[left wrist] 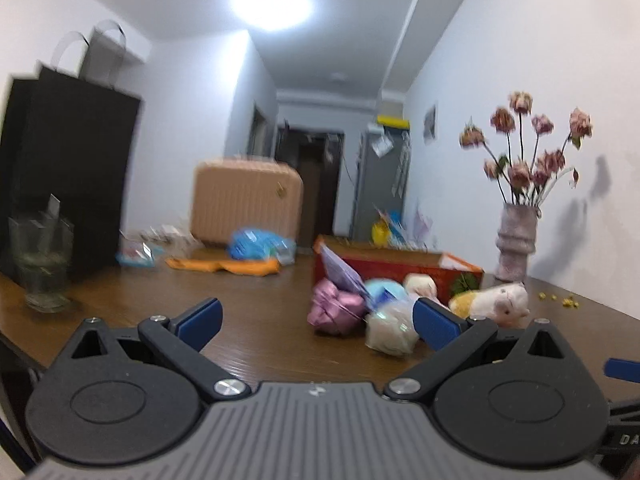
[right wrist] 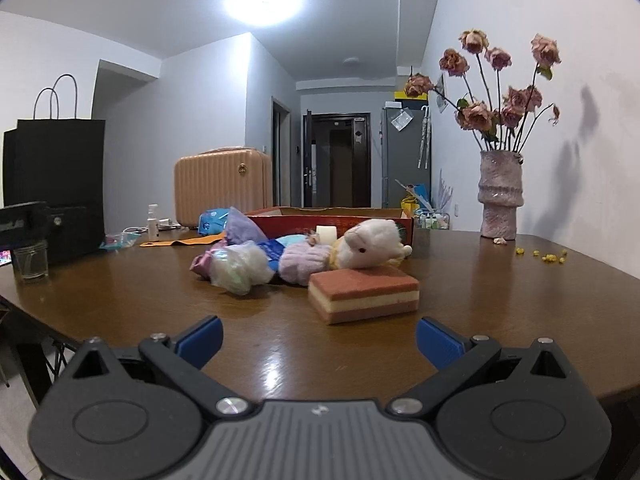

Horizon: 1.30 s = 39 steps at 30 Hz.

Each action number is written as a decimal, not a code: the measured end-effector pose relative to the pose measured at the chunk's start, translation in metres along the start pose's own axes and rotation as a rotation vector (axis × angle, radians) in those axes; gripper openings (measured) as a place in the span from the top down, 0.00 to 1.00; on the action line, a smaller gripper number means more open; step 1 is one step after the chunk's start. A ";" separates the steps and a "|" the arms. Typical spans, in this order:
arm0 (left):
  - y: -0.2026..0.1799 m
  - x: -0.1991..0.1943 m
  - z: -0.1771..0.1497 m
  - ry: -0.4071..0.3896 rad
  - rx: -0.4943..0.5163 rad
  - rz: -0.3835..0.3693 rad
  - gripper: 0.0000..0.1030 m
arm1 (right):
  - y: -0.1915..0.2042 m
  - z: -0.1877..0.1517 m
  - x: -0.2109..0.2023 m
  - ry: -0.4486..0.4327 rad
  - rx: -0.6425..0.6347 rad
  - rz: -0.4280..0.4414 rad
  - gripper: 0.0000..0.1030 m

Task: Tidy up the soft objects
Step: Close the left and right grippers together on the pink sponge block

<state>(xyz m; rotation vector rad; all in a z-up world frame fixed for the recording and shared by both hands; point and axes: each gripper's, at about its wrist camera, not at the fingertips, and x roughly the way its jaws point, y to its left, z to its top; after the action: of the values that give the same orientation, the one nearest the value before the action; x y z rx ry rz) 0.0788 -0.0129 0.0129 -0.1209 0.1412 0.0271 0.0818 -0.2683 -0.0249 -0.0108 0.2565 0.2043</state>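
Dead centre of the right wrist view, brown-and-cream layered sponge block ahead of wide-open right gripper, left gripper open too, could easily shove the white plush lamb off-pile.

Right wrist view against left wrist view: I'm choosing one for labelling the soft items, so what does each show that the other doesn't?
Only the right wrist view shows the layered sponge block nearest the camera and the small spray bottle. Only the left wrist view shows a blue finger tip of the other gripper at its right edge; it is blurred. Both show the plush toy, the red box, the vase of dried flowers, the suitcase, the black bag, and open fingers.
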 end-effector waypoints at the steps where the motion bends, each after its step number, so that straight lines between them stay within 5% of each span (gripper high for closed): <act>1: -0.005 0.011 -0.001 0.036 -0.002 -0.002 0.00 | -0.006 0.003 0.009 0.010 0.000 -0.005 0.00; 9: -0.061 0.081 -0.001 0.239 -0.027 -0.123 0.00 | -0.063 0.048 0.070 0.052 0.078 0.012 0.02; 11: -0.072 0.096 0.003 0.249 -0.054 -0.148 0.01 | -0.076 0.058 0.080 0.054 0.091 0.024 0.12; 14: -0.086 0.121 0.004 0.321 -0.112 -0.188 0.08 | -0.094 0.066 0.106 0.135 0.118 0.034 0.19; 18: -0.103 0.148 -0.002 0.418 -0.121 -0.235 0.30 | -0.116 0.062 0.137 0.252 0.180 0.098 0.22; 25: -0.112 0.170 -0.007 0.496 -0.140 -0.285 0.46 | -0.135 0.052 0.155 0.327 0.341 0.248 0.75; 29: -0.101 0.157 -0.005 0.535 -0.158 -0.344 0.60 | -0.123 0.040 0.134 0.342 0.388 0.329 0.75; 35: -0.076 0.135 0.008 0.555 -0.154 -0.343 0.59 | -0.101 0.036 0.104 0.338 0.388 0.417 0.72; 39: -0.066 0.147 0.003 0.580 -0.178 -0.305 0.55 | -0.103 0.038 0.118 0.353 0.386 0.377 0.57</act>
<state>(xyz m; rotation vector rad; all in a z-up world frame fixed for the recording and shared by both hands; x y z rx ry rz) 0.2268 -0.0756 0.0032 -0.3255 0.6987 -0.3034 0.2239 -0.3445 -0.0192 0.3893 0.6478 0.5261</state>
